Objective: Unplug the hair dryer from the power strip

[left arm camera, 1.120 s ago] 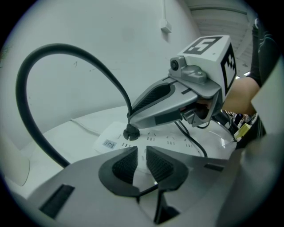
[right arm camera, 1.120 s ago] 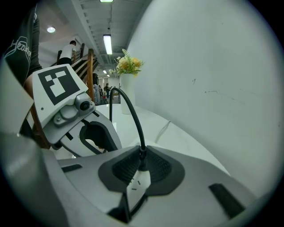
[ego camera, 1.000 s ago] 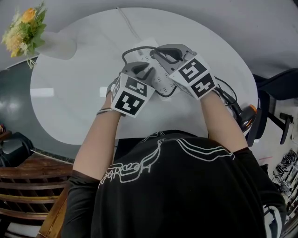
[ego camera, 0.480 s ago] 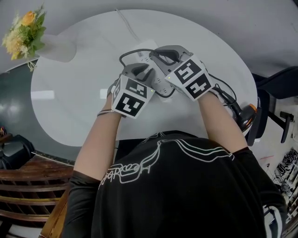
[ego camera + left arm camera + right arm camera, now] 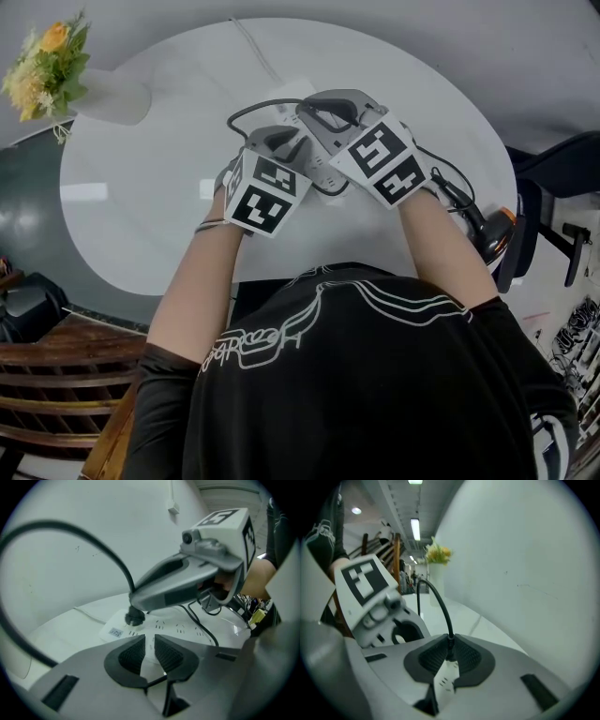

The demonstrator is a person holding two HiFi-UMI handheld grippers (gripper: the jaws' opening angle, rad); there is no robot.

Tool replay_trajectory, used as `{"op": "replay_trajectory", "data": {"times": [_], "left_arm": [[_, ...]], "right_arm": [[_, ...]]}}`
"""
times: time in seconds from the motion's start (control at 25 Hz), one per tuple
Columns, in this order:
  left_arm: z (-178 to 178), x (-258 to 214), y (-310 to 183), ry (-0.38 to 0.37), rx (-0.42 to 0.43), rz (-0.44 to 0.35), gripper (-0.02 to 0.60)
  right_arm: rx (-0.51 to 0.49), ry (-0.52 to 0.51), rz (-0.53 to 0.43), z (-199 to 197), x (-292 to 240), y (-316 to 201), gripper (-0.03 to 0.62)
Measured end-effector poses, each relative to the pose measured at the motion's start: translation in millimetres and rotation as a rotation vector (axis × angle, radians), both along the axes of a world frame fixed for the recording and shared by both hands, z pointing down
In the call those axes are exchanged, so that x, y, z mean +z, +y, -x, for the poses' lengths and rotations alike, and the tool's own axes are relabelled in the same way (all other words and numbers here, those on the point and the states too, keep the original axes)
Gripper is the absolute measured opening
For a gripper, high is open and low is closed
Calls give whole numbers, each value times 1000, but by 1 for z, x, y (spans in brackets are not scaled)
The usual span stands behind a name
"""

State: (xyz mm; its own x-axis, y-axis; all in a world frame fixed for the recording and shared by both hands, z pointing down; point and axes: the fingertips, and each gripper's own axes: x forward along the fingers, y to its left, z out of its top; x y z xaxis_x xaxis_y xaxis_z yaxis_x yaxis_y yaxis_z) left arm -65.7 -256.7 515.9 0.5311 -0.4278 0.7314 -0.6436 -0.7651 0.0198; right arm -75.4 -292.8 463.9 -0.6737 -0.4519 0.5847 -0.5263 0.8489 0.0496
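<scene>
A white power strip (image 5: 298, 97) (image 5: 178, 627) lies on the round white table (image 5: 141, 206). In the left gripper view my left gripper (image 5: 150, 644) (image 5: 281, 142) is shut on the strip's near edge. In its own view my right gripper (image 5: 450, 646) (image 5: 323, 108) is shut on the black plug (image 5: 450, 656) (image 5: 134, 617) at the strip's far end. I cannot tell whether the prongs are out of the socket. The black cable (image 5: 70, 529) (image 5: 438, 602) rises from the plug in a wide loop. The black and orange hair dryer (image 5: 489, 234) lies at the table's right edge.
A white vase of yellow flowers (image 5: 56, 56) stands at the table's far left. A wooden chair (image 5: 56, 375) is at the lower left and a dark office chair (image 5: 553, 187) at the right. The person's black shirt fills the head view's bottom.
My right gripper has shifted slightly up and left with the plug, and the cable loop has swung further left. The left gripper has stayed put.
</scene>
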Motion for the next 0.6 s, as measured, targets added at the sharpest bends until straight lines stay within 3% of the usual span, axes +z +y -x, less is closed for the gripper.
{"op": "replay_trajectory", "data": {"times": [0.2,0.6], "left_arm": [[0,0,1,3,-3,-6,60],[-1,-1,2,-23,16,-23,60]], "right_arm": [[8,38,-114,-3,-43,-19,28],[82,15,-95,-28,-41,-17,29]]}}
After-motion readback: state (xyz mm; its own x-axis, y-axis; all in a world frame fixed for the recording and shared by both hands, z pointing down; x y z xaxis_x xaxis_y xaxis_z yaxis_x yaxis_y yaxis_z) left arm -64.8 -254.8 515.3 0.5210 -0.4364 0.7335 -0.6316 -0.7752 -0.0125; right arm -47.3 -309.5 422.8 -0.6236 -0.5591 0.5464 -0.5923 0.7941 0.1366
